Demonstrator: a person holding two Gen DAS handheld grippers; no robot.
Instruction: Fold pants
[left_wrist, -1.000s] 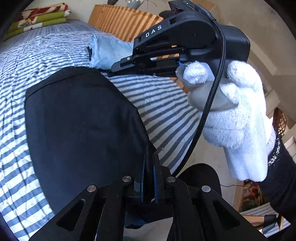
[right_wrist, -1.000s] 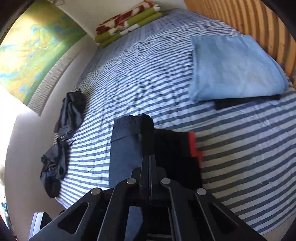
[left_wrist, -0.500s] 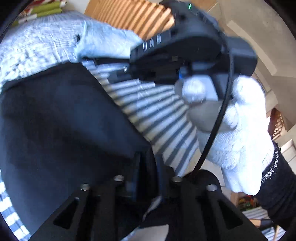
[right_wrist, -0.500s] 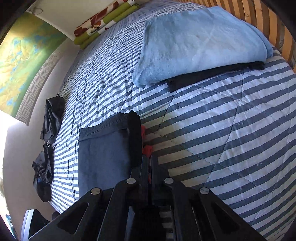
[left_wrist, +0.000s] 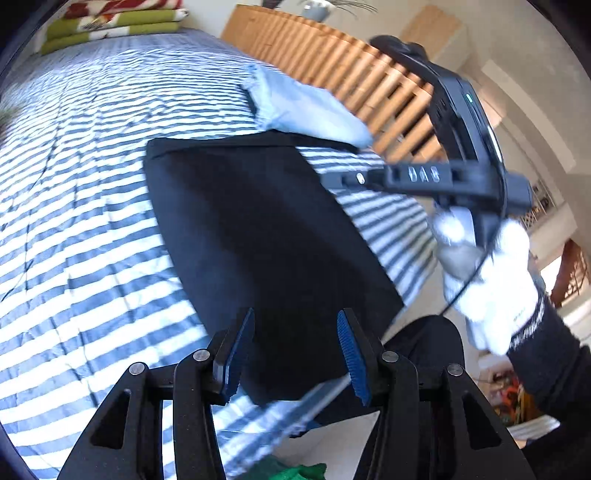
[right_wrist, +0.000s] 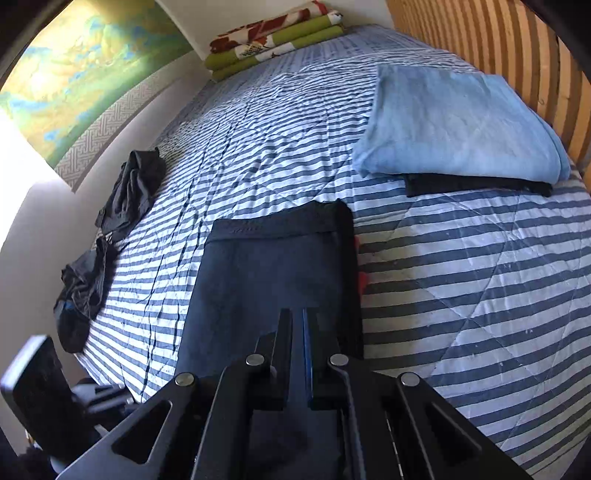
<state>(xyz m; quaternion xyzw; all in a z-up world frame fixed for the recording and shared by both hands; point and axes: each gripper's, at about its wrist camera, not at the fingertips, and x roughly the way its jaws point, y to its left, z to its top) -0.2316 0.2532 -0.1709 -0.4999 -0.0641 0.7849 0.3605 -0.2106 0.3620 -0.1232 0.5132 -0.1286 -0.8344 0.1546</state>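
Left wrist view: black handheld right gripper (left_wrist: 332, 179), held in white-gloved hand (left_wrist: 484, 269), carries raised pale lettering on side of black plastic arm; motion blur, reads roughly "DAS", seen inverted. Small green indicator light on same gripper's body, no characters. Right wrist view: no legible text, label or number on anything.

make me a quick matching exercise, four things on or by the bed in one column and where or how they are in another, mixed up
1. dark pants
2. light blue cloth
3. crumpled dark clothes
4. left gripper

a. jaws open
b. folded flat, mid-bed
c. by the slatted headboard
d. along the wall-side edge

Pairs: 1-b, 2-c, 3-d, 4-a
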